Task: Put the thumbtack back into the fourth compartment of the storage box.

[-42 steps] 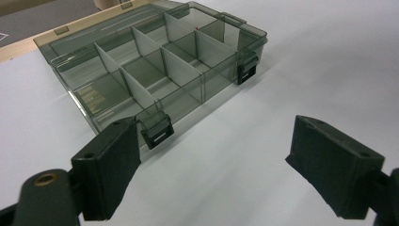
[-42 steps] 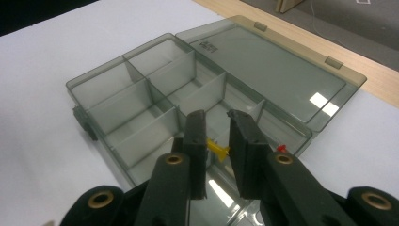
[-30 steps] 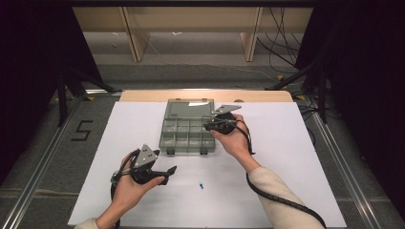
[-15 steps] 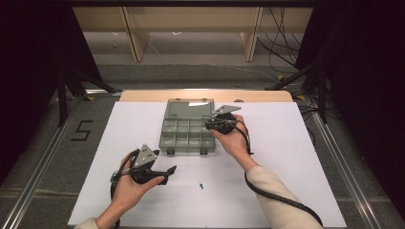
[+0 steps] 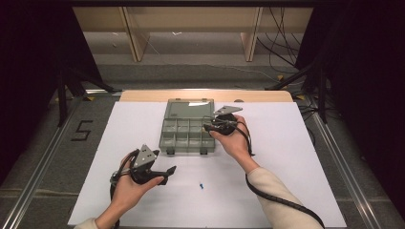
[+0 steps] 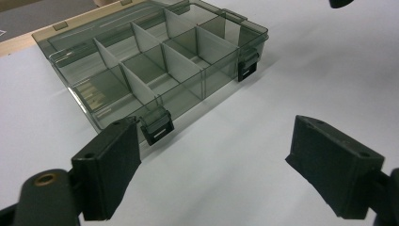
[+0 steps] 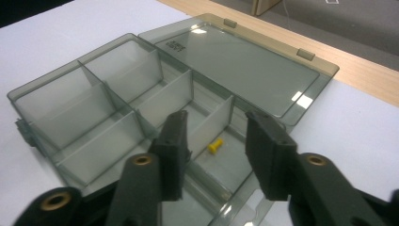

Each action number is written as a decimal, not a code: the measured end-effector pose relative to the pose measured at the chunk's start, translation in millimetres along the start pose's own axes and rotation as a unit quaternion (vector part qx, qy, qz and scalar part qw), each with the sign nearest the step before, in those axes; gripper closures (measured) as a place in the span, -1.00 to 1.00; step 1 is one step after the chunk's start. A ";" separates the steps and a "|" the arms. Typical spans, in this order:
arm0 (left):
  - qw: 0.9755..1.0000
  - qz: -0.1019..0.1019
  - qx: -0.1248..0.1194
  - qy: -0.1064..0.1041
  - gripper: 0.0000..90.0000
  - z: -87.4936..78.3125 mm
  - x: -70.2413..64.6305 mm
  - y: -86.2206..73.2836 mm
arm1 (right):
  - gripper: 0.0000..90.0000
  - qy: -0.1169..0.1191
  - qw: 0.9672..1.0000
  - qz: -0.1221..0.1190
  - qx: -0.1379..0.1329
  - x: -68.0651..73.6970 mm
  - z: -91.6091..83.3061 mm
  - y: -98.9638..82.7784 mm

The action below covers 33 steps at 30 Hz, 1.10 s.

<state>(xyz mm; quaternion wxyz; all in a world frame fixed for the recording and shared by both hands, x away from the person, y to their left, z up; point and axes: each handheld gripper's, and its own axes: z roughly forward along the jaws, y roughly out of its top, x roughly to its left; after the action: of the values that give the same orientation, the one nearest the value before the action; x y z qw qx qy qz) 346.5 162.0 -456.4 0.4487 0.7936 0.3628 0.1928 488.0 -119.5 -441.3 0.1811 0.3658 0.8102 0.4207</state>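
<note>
Nearest the person, at 6 o'clock on the white surface point(image 5: 296, 157), a small blue peg point(image 5: 202, 185) lies loose, apart from everything. Just at its 9 o'clock the left hand-held gripper point(image 5: 170, 170) rests low in the hand, jaws spread wide, nothing between them; in the left gripper view the pads point(image 6: 113, 165) frame bare surface, with the box latch point(image 6: 157, 127) beyond.

Further out toward 12 o'clock sits the clear grey organiser box point(image 5: 187, 135), lid point(image 5: 189, 108) folded flat back. The right hand-held gripper point(image 5: 207, 128) hovers over the box's right edge. Its jaws have just been opening, now about half apart, empty. In the right gripper view a small yellow peg point(image 7: 215, 146) lies on the floor of the compartment directly under the right hand-held gripper point(image 7: 214, 141), free of both pads, so it reads as dropped in place.

Risks from here, as a judgement:
- 1: pulling the right hand-held gripper out at an angle could snag a divider point(image 7: 214, 123) and shove or tip the light box, bouncing the yellow peg into a neighbouring cell.
- 2: the blue peg is tiny and could roll; a wide-jaw approach by either hand-held gripper could flick it off toward the surface edge.
- 3: trailing cable point(image 5: 282, 200) could drag across the blue peg.
</note>
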 end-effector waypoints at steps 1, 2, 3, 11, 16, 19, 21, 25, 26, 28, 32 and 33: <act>1.000 0.005 0.002 0.002 -0.64 -0.5 0.1 0.3 | 0.18 0.001 1.000 -0.001 0.002 0.1 -2.6 -0.6; 1.000 0.010 0.002 0.002 -0.64 -0.8 0.4 0.5 | 0.14 0.004 1.000 0.008 0.006 1.8 -4.3 -1.2; 1.000 0.015 0.008 0.003 -0.64 -1.8 0.8 0.6 | 0.12 0.006 1.000 0.004 0.006 2.3 -6.7 -2.6; 1.000 0.006 0.000 0.000 -0.64 -1.6 -1.2 0.6 | 0.00 0.019 1.000 0.009 0.020 15.5 -27.6 -18.6; 1.000 0.011 0.004 -0.003 -0.64 -1.9 -1.3 0.9 | -0.03 0.038 0.999 0.014 0.036 27.8 -40.1 -30.4; 1.000 0.002 0.001 -0.001 -0.64 -1.2 -3.4 0.9 | -0.03 0.050 0.998 0.009 0.040 34.6 -48.0 -36.4; 1.000 0.001 0.001 -0.001 -0.64 -0.9 -3.9 0.9 | -0.02 0.053 0.998 0.005 0.041 39.7 -53.7 -40.1; 1.000 0.002 0.002 -0.003 -0.64 -0.4 -4.3 0.9 | 0.00 0.069 0.996 0.003 0.051 49.8 -60.3 -45.4; 1.000 0.009 0.002 -0.004 -0.64 -0.3 -3.6 1.2 | 0.01 0.075 0.996 0.004 0.052 52.7 -60.7 -47.0; 1.000 0.006 0.002 -0.004 -0.64 -0.2 -3.8 1.3 | 0.06 0.082 0.995 0.001 0.058 60.3 -61.2 -50.0; 1.000 0.005 0.002 -0.006 -0.64 0.7 -3.6 0.6 | 0.14 0.098 0.992 -0.010 0.078 74.5 -58.4 -54.7; 1.000 0.007 0.003 -0.005 -0.64 0.5 -3.6 0.6 | 0.16 0.103 0.991 -0.009 0.084 79.1 -57.2 -56.1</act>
<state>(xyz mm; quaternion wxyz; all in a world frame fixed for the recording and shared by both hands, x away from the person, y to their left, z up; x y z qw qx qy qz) 344.7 158.8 -456.0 0.4470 0.7983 0.3556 0.1911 376.2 -113.2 -452.6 0.0688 0.3271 0.8601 0.3854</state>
